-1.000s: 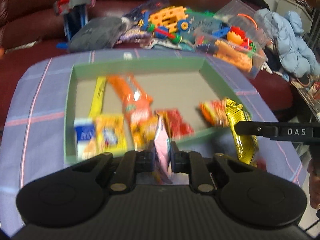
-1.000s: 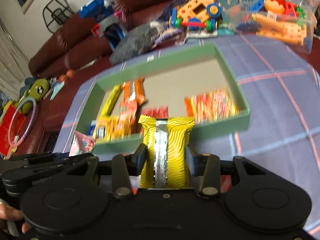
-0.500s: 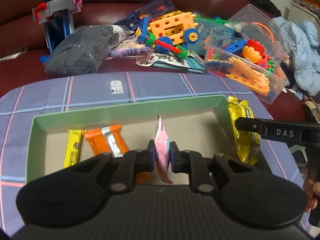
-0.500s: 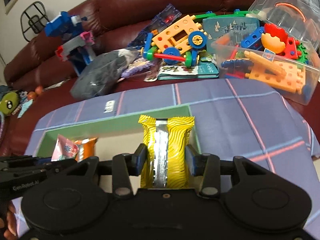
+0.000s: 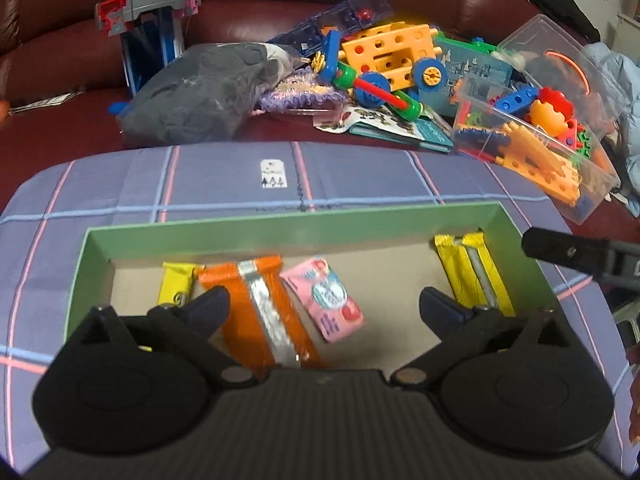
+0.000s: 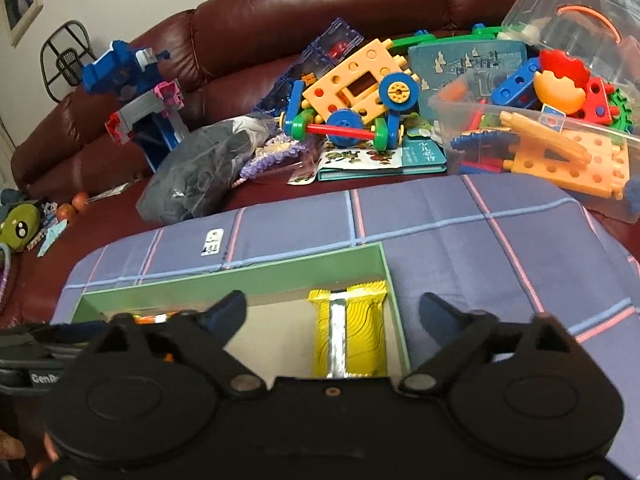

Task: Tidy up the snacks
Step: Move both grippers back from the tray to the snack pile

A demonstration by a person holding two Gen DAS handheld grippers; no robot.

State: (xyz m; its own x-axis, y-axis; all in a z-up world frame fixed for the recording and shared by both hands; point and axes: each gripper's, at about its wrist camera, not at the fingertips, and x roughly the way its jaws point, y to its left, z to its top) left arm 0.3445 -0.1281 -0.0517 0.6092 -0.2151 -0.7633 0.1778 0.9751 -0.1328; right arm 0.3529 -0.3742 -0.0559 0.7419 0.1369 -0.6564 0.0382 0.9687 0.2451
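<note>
Left gripper [image 5: 322, 306]: my fingers [image 5: 208, 308] are spread wide, nothing between them, hovering over the green tray [image 5: 280, 228]. Right gripper [image 6: 332, 316]: fingers [image 6: 226, 314] likewise released, empty.

Only my left view shows the pink packet [image 5: 324, 304], lying flat on the tray floor, long axis diagonal, running from far-left to near-right. Touching its left edge, the orange bar [image 5: 260, 308] runs near-to-far, silver seam up. Left of that, a small yellow stick [image 5: 176, 286], near-to-far too, partly hidden behind my left finger. The yellow bar [image 5: 474, 276] lies along the tray's right wall, seam up, far end tilted slightly left. The right gripper's tip pokes in at that view's right edge.

My right view shows the same yellow bar [image 6: 347, 332] head-on, pointing straight away, tucked into the tray's [image 6: 280, 276] far right corner; the orange bar is only a sliver there.

Tray sits on a purple plaid cloth [image 5: 224, 180] over the bench. Beyond: sofa [image 6: 280, 20] piled with toys.
</note>
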